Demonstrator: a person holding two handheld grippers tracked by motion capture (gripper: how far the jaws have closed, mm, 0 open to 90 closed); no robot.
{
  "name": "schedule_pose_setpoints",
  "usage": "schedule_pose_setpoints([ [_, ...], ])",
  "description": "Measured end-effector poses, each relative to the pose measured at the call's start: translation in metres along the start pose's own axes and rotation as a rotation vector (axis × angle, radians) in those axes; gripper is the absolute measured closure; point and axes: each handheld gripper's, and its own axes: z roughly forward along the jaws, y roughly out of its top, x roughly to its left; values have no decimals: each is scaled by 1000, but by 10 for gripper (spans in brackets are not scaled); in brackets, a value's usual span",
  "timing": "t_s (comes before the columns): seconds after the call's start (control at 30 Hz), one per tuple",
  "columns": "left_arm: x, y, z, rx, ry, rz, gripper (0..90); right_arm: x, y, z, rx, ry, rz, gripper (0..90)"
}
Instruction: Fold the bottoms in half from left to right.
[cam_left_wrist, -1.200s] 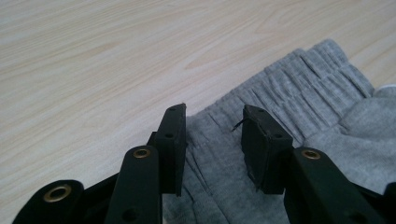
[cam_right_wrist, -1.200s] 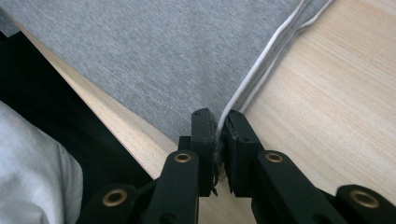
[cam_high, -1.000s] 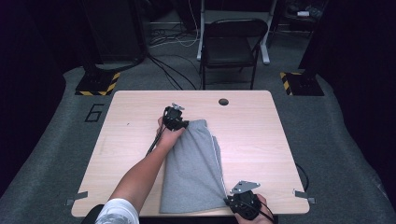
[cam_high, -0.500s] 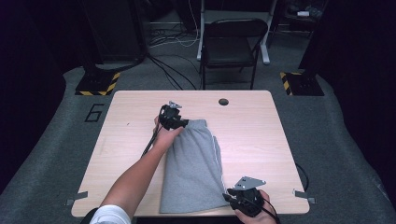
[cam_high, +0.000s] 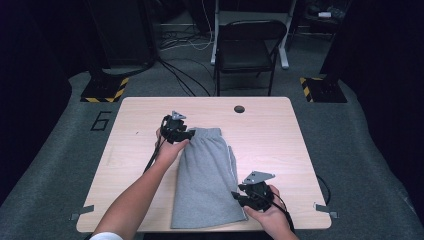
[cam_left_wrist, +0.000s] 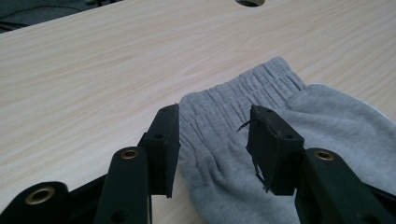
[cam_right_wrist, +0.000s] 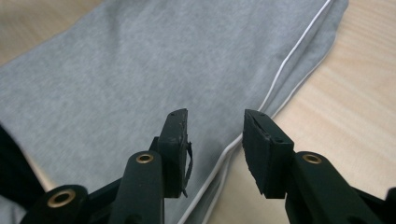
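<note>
My left gripper has just been opening over the waistband of the grey shorts — jaws apart, gripping nothing. My right gripper has been opening too, above the white-piped edge. Shorts lie folded mid-table.

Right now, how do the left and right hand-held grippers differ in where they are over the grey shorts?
The left hand-held gripper is at the waistband of the grey shorts; the right hand-held gripper is at the near hem, beside the white piping. Both have just been opening, and no cloth is pinched between their jaws.
</note>
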Motion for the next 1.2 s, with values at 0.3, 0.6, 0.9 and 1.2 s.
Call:
schedule_pose_setpoints([
  [0.3, 5, -9, -18, -7, -28, -32, 519, -20, 23, 20, -3, 30, 22, 538],
  [0.6, 5, -22, -27, -12, -52, -30, 506, -41, 40, 50, -4, -53, 60, 506],
  [0.9, -7, -39, -34, -18, -91, -20, 512, -65, 50, 76, 31, -78, 108, 526],
  [1.2, -15, -60, -55, -24, -104, 0, 509, -77, 57, 83, 17, -89, 155, 567],
])
